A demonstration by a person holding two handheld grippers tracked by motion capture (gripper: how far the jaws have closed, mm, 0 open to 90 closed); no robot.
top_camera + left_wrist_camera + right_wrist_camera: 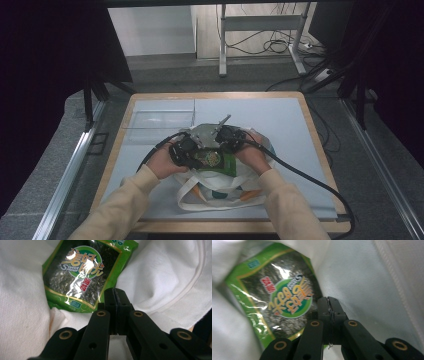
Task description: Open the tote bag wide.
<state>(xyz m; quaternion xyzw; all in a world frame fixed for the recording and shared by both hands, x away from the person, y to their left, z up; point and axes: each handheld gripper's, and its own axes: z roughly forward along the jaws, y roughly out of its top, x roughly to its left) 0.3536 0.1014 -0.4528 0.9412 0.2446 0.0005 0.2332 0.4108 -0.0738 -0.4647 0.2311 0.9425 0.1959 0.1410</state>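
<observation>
A green seaweed snack packet [222, 162] lies in the mouth of a white cloth tote bag [220, 197] on the grey table mat. Both hands hold their grippers close together over the bag. My left gripper [187, 152] is shut, its tips [115, 293] just below the packet [82, 272], with white bag cloth [162, 270] all around. My right gripper [230, 142] is shut too, its tips [328, 301] at the packet's lower edge [284, 300], beside a wall of bag cloth [367, 290]. I see nothing clamped between either pair of jaws.
A clear plastic tray [160, 120] sits at the back left of the mat. The wooden table rim [310, 125] frames the mat. Black cables [305, 177] trail from the grippers toward the front right. A desk frame [222, 45] and floor cables stand beyond the table.
</observation>
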